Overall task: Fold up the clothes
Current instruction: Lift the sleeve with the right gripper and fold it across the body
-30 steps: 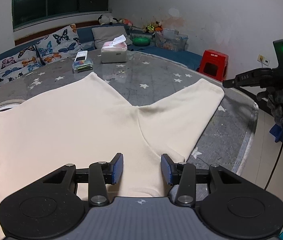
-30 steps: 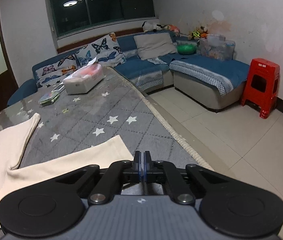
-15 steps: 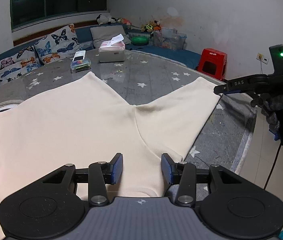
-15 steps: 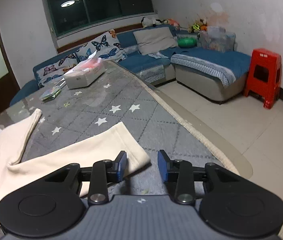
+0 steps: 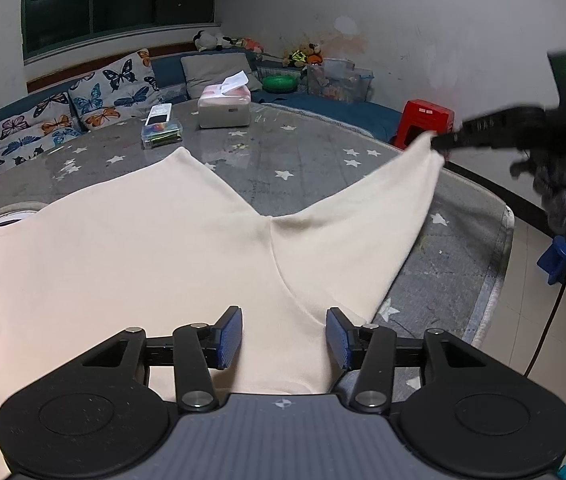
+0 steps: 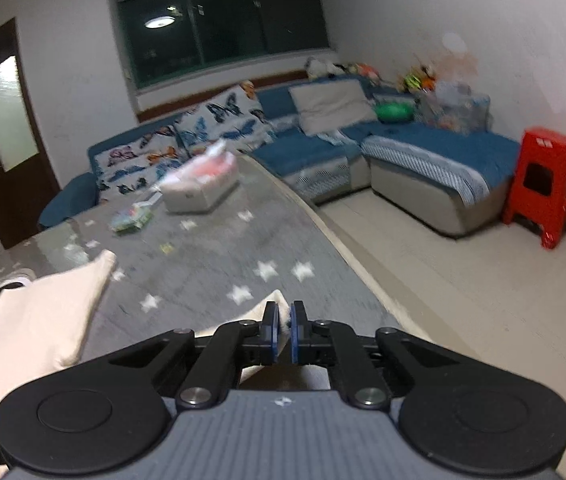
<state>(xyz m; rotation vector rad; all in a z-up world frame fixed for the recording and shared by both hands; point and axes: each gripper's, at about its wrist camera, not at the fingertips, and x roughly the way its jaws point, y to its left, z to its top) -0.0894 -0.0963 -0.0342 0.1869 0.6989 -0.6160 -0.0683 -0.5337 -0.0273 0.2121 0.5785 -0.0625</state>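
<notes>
Cream trousers (image 5: 143, 248) lie flat across the centre of the left wrist view, on a grey star-quilted table (image 5: 291, 160), legs splayed in a V toward the upper frame. The right gripper (image 6: 283, 334), seen at upper right in the left view, is clenched on the right leg's hem (image 5: 429, 148), lifting that corner clear of the table, probably so the leg can be carried over onto the other. The left gripper (image 5: 283, 336), at lower centre, is spread wide over the waist end, grasping nothing, perhaps placed to pin it. The cloth looks soft, thick and matte, with a faint crease at the crotch. The tabletop appears glossy.
</notes>
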